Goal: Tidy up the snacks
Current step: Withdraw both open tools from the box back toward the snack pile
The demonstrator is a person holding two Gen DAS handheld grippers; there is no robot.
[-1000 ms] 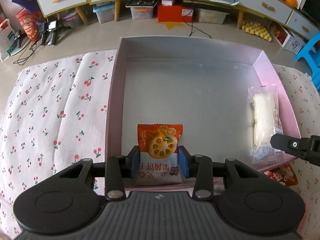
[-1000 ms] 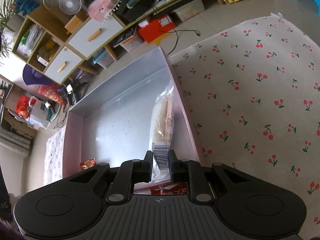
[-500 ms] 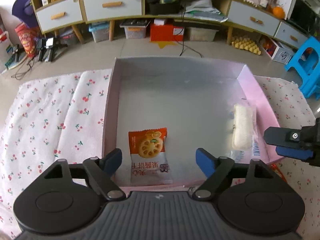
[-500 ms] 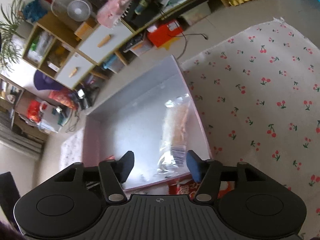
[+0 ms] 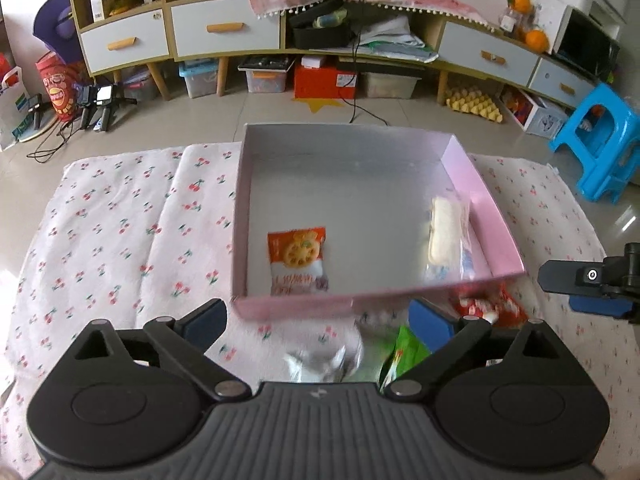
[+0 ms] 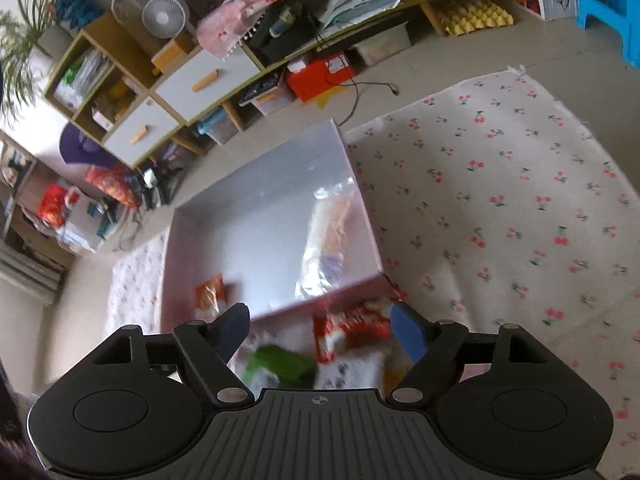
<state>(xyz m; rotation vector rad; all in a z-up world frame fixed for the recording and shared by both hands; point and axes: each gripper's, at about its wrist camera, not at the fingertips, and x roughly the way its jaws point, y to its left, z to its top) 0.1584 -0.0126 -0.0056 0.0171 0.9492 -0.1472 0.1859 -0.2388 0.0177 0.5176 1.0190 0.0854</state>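
Left wrist view: left gripper spread wide and empty, jaws just opened, nothing between them; pulled back over the cherry-print cloth short of the pink box. Orange biscuit packet flat in the box's near left corner, clear cake packet along the right wall, apparently both placed for keeping. More snacks loose outside the near wall.

Right wrist view: right gripper likewise just opened and empty, hovering above the blurred loose snacks, probably for the next pick.
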